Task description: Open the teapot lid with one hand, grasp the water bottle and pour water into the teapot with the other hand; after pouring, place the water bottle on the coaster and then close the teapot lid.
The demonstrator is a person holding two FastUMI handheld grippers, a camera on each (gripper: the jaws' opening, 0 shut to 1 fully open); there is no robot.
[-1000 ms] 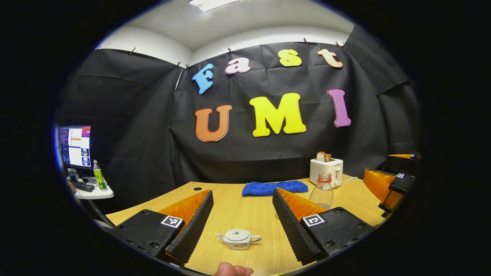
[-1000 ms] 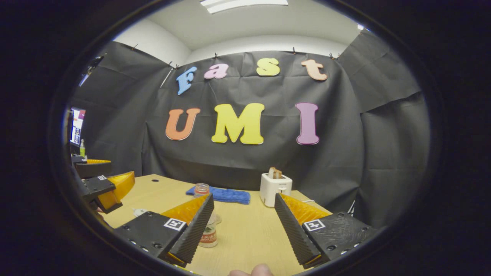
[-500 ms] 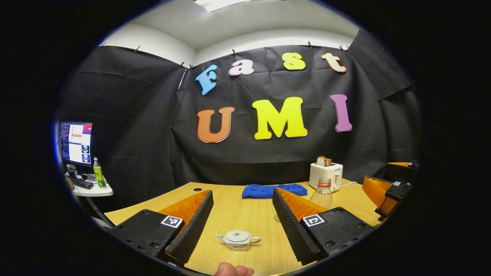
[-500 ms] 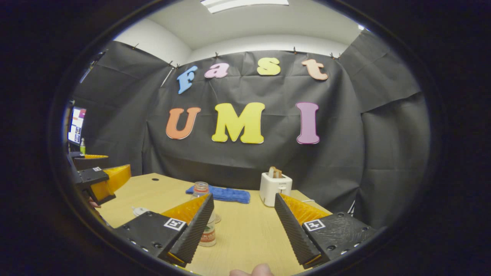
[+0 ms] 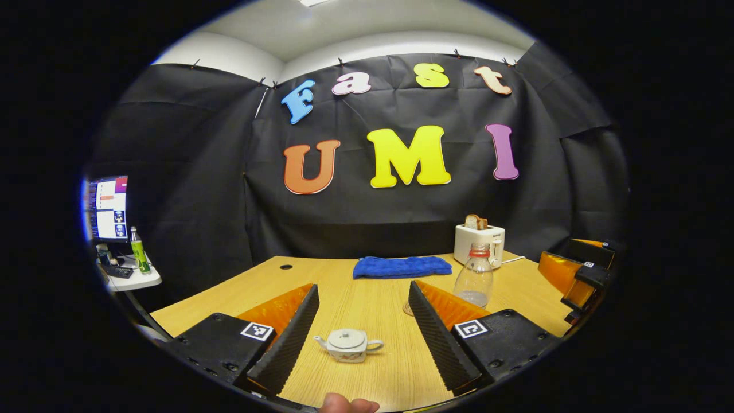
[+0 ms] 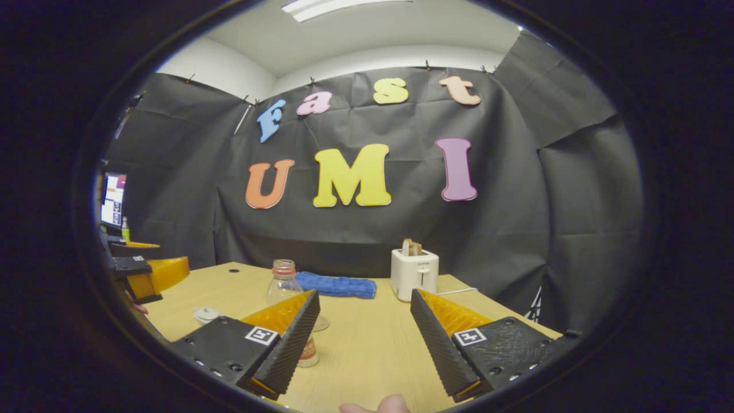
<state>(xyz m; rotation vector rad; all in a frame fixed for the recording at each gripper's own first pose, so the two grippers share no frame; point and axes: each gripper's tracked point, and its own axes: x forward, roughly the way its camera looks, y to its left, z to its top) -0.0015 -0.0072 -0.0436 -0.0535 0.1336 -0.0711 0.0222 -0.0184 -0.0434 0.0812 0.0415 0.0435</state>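
A small white teapot [image 5: 348, 345] with its lid on stands on the wooden table [image 5: 373, 304], low between the fingers of my open left gripper [image 5: 362, 288], which touches nothing. A clear capless water bottle [image 5: 474, 275] stands upright farther right, with a small round coaster [image 5: 407, 310] peeking out beside my finger. In the right gripper view the bottle [image 6: 283, 282] stands partly behind the left finger of my open right gripper [image 6: 364, 293]; the coaster [image 6: 320, 324] lies just past it and the teapot [image 6: 205, 314] sits to the left.
A white toaster [image 5: 479, 243] holding bread and a blue cloth [image 5: 401, 267] sit at the table's back. The right gripper [image 5: 576, 274] hovers at the table's right edge, the left gripper [image 6: 146, 275] at its left. A side desk with a monitor [image 5: 109, 207] stands off left.
Both grippers have shifted a little. The teapot now sits higher between my left fingers, and more of the bottle shows above my right gripper's left finger. Nothing was grasped.
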